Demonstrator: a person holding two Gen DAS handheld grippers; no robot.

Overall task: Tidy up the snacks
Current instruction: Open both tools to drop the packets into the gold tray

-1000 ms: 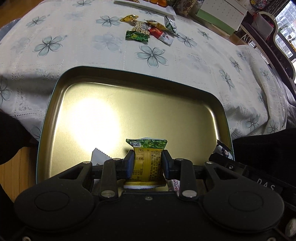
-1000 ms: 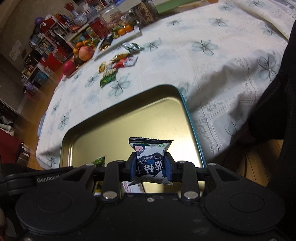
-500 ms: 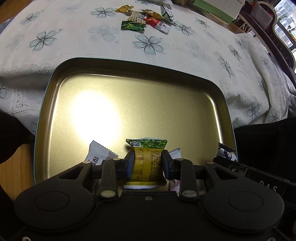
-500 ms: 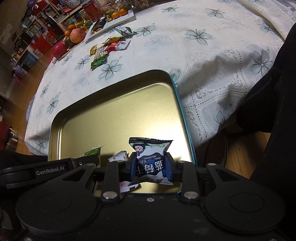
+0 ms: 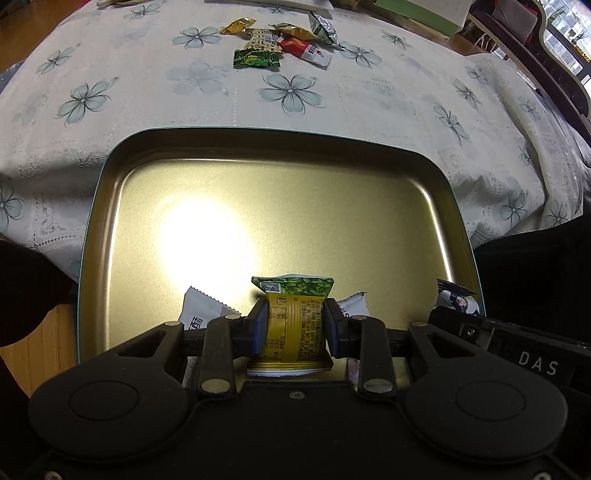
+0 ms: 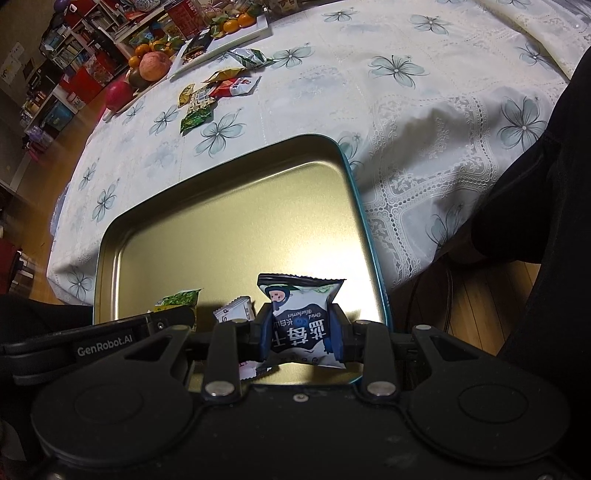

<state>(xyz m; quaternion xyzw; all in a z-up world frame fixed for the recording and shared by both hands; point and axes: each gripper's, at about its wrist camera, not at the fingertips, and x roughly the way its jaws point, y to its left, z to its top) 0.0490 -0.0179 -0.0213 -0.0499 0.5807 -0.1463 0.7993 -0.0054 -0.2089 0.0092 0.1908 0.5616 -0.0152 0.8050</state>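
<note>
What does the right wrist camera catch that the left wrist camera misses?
Only the right wrist view shows the fruit at the table's far edge, cluttered shelves beyond it, and the right gripper shut on a blue-and-white packet. Only the left wrist view shows the left gripper shut on a green-and-yellow packet, and a window at upper right. Both show the gold tray with white packets at its near end, the flowered tablecloth, and the loose snack pile.
</note>
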